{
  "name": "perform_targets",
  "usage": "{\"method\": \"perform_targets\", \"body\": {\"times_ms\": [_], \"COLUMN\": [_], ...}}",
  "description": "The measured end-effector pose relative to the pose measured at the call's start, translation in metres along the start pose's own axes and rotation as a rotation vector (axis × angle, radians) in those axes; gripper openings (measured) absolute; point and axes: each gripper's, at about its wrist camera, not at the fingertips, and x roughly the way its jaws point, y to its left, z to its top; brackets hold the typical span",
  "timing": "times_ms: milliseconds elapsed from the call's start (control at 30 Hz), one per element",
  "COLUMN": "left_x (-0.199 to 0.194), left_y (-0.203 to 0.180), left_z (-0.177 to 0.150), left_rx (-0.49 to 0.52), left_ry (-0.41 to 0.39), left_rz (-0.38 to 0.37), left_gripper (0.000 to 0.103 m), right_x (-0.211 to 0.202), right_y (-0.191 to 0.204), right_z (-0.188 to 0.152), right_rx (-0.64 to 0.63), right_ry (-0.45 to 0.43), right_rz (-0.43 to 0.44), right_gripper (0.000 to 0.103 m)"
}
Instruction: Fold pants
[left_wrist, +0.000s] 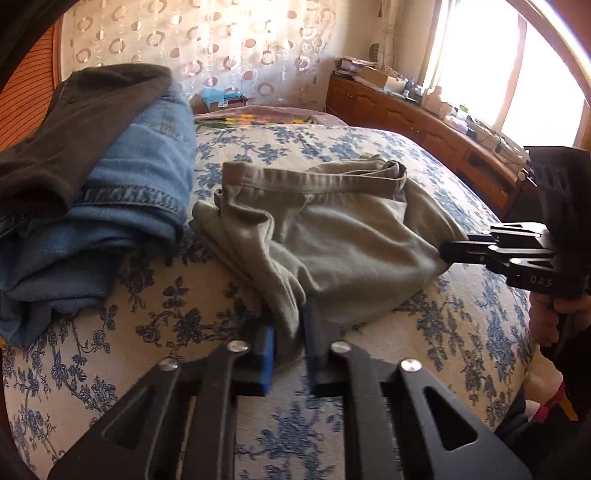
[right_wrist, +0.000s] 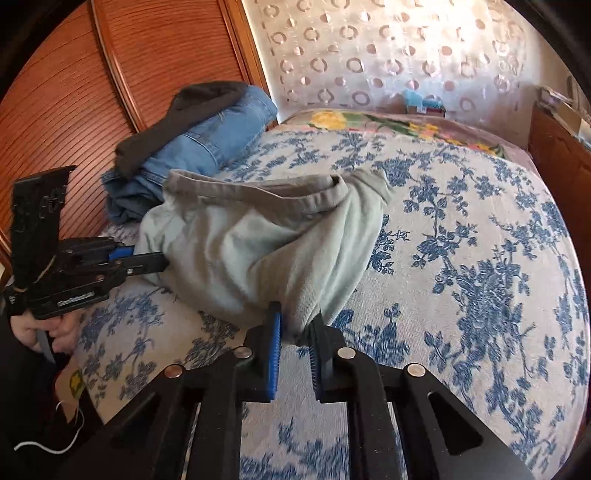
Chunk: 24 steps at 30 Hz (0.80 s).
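Crumpled grey-green pants (left_wrist: 332, 240) (right_wrist: 258, 251) lie on the bed, waistband toward the far side. In the left wrist view my left gripper (left_wrist: 288, 343) is shut on a near fold of the cloth, which is bunched between its blue pads. The right gripper (left_wrist: 445, 251) pinches the pants' right corner there. In the right wrist view my right gripper (right_wrist: 295, 332) is shut on a gathered corner of the cloth. The left gripper (right_wrist: 164, 260) bites the pants' left edge. The cloth is pulled slightly taut between the two grips.
A stack of folded blue jeans (left_wrist: 129, 166) (right_wrist: 207, 136) under a dark garment lies at the far left of the blue-flowered bedspread (left_wrist: 443, 332) (right_wrist: 480, 258). A wooden wardrobe (right_wrist: 74, 92) borders the left, a cluttered wooden cabinet (left_wrist: 424, 118) the right. A person's hands (left_wrist: 546, 314) (right_wrist: 33, 328) hold the grippers' handles.
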Motion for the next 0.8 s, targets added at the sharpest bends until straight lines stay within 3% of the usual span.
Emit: {"method": "perform_targets", "body": {"times_ms": [400, 633, 667, 767, 800], "left_x": [-0.044, -0.053, -0.055, -0.059, -0.062], "left_y": [-0.057, -0.064, -0.062, -0.055, -0.052], "left_z": [-0.028, -0.042, -0.043, -0.043, -0.043], "left_rx": [0.058, 0.057, 0.052, 0.029, 0.025], "left_ry": [-0.027, -0.022, -0.022, -0.035, -0.044], "left_rz": [-0.115, -0.097, -0.094, -0.071, -0.056], "left_gripper": [0.011, 0.011, 0.011, 0.018, 0.025], "right_x": [-0.071, -0.090, -0.091, -0.101, -0.103], "right_y": [0.000, 0.011, 0.012, 0.016, 0.017], "right_z": [-0.056, -0.069, -0.068, -0.068, -0.067], "right_rx": [0.020, 0.014, 0.009, 0.001, -0.004], "right_ry": [-0.011, -0.006, -0.008, -0.019, -0.025], "right_rz": [-0.021, -0.023, -0.028, -0.049, -0.060], "right_gripper": [0.012, 0.014, 0.018, 0.022, 0.025]}}
